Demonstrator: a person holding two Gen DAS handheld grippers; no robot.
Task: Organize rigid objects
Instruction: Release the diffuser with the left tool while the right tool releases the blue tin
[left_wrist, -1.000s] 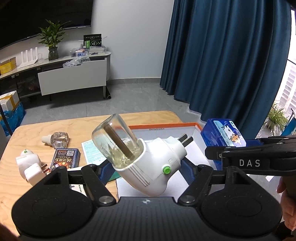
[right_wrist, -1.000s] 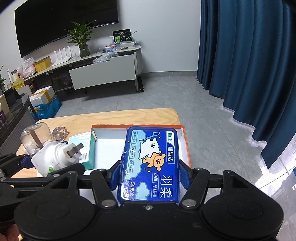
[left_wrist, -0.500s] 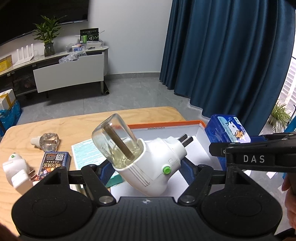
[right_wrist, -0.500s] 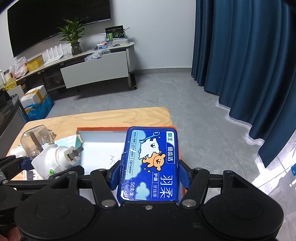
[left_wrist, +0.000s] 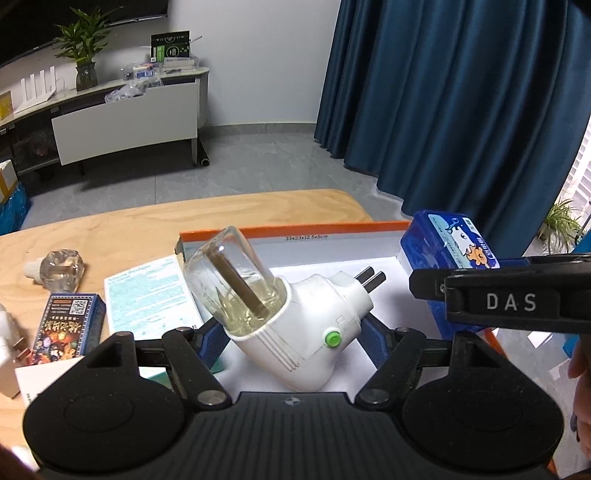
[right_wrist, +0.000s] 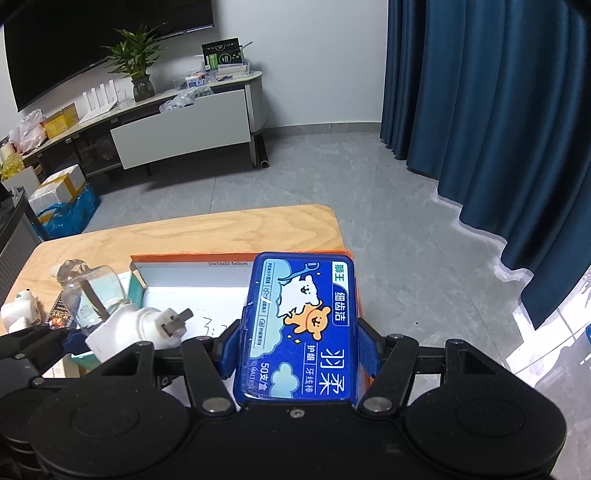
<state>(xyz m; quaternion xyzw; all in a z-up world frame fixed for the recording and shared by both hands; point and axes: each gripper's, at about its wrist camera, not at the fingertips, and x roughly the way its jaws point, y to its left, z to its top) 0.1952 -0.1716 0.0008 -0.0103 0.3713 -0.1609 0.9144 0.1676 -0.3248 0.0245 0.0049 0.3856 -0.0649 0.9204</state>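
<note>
Plug-in vaporizer (left_wrist: 295, 325), white body with clear bottle tilted up-left and prongs pointing right, sits clamped between the blue pads of the left gripper (left_wrist: 291, 339), above the white floor of the orange-rimmed box (left_wrist: 295, 230). Right gripper (right_wrist: 301, 350) clamps a blue floss-pick case (right_wrist: 301, 325) lengthwise, over the box's right side. Box lies at the wooden table's (left_wrist: 110, 229) far right end. Near the left edge: a loose refill bottle (left_wrist: 59, 269), dark card box (left_wrist: 66, 326), teal-printed leaflet (left_wrist: 147, 295).
</note>
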